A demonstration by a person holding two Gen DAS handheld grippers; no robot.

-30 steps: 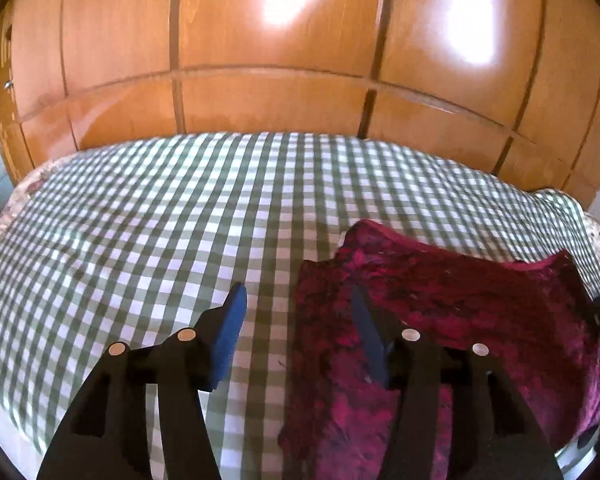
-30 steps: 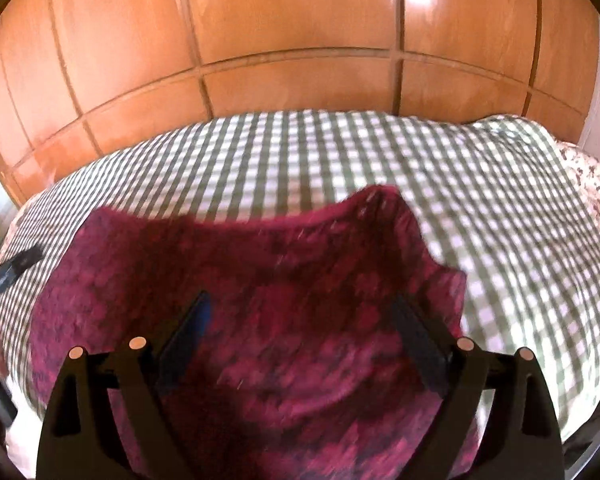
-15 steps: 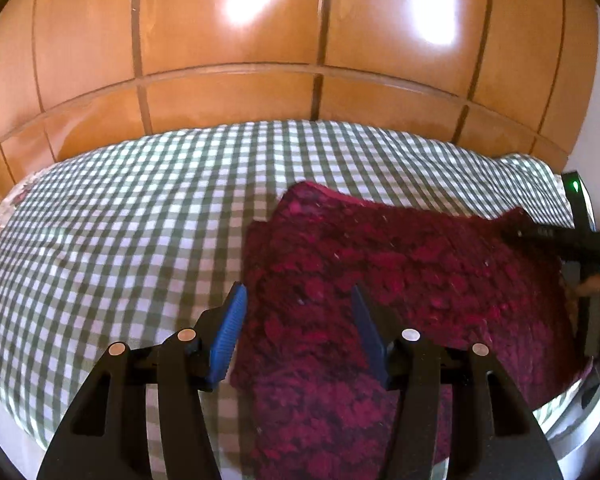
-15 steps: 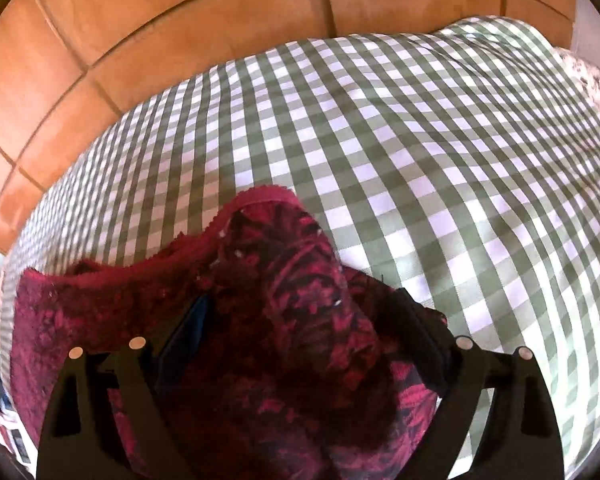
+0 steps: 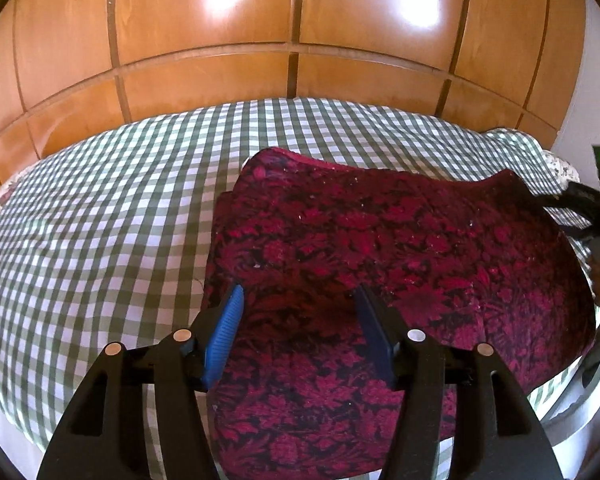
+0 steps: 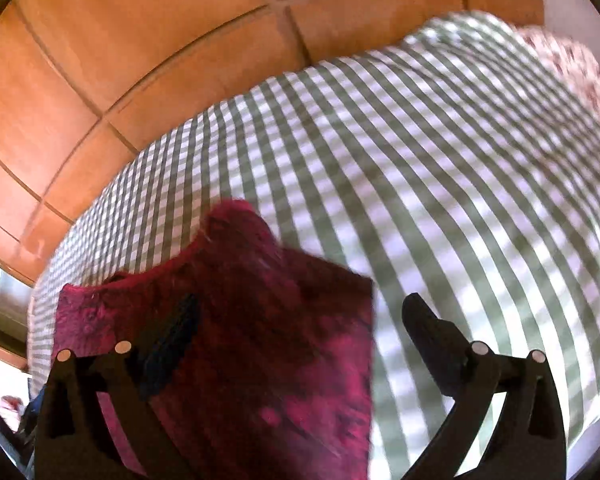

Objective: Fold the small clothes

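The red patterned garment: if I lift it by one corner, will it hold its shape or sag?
Probably sag: the red patterned garment drapes soft and wavy-edged over the checked cover, with no stiffness showing. It looks plush, so likely weightier than thin cloth. The fuzzy texture should grip between the jaws rather than slip.
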